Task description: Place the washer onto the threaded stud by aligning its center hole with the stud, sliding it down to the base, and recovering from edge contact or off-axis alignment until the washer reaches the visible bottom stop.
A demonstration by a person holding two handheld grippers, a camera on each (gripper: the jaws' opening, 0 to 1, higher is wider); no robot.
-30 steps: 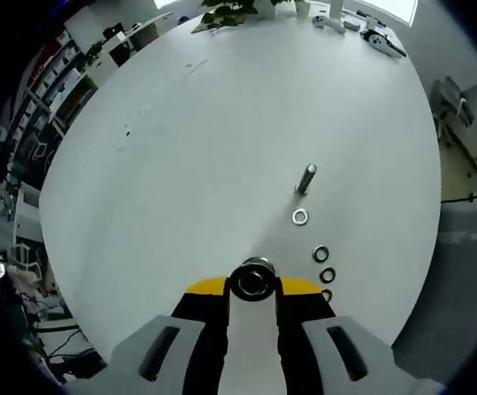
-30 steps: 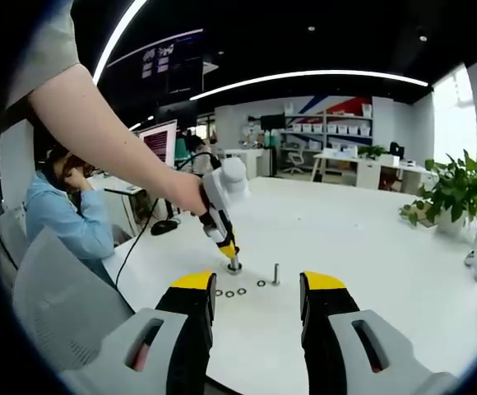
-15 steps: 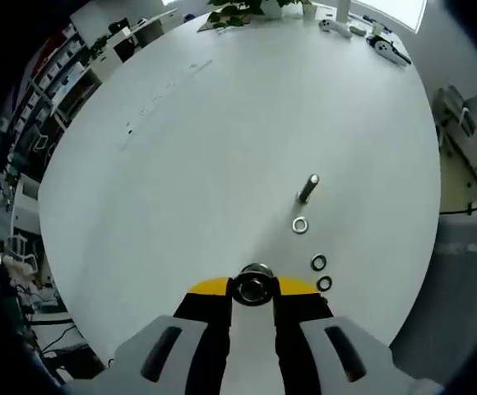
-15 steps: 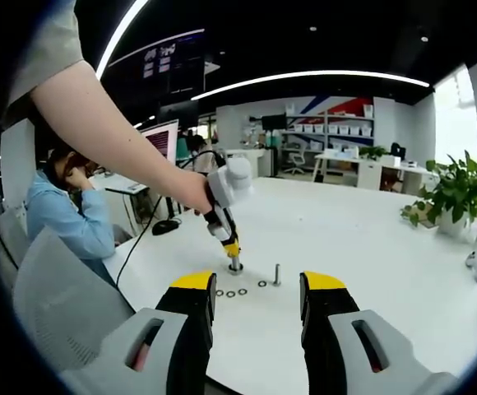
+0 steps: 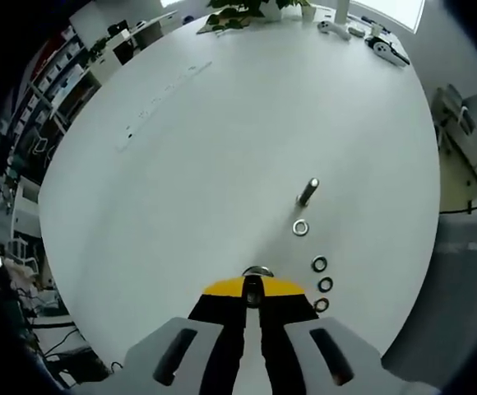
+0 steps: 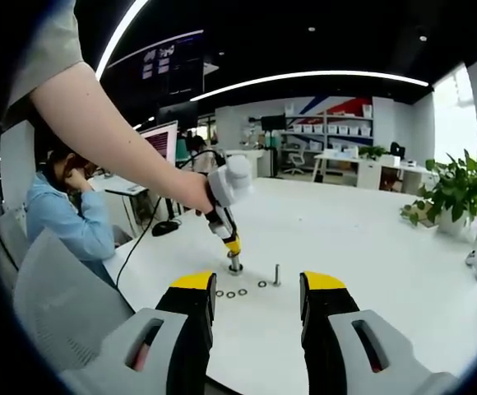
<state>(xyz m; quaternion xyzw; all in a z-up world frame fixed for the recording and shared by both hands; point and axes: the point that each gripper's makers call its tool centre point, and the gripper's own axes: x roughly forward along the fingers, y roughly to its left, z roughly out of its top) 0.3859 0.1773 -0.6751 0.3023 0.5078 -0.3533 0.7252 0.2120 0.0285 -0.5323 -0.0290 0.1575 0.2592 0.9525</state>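
- We see the left gripper (image 5: 252, 290) clenched on a small round metal piece (image 5: 257, 271) at its yellow tips.
- The silver washer (image 5: 300, 227) lies on the white round surface (image 5: 222, 140), just beside the upright threaded metal stud (image 5: 307, 192).
- Three dark rings (image 5: 321, 284) lie nearby.
- Our right gripper (image 6: 257, 296) hangs released above the surface edge.

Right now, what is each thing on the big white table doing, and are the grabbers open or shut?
Left gripper: shut on the metal cylinder.
Right gripper: open, empty.
Threaded steel stud: upright, bare.
Silver washer: flat beside the stud.
Three dark washers: flat, in a row.
White table: holding everything.
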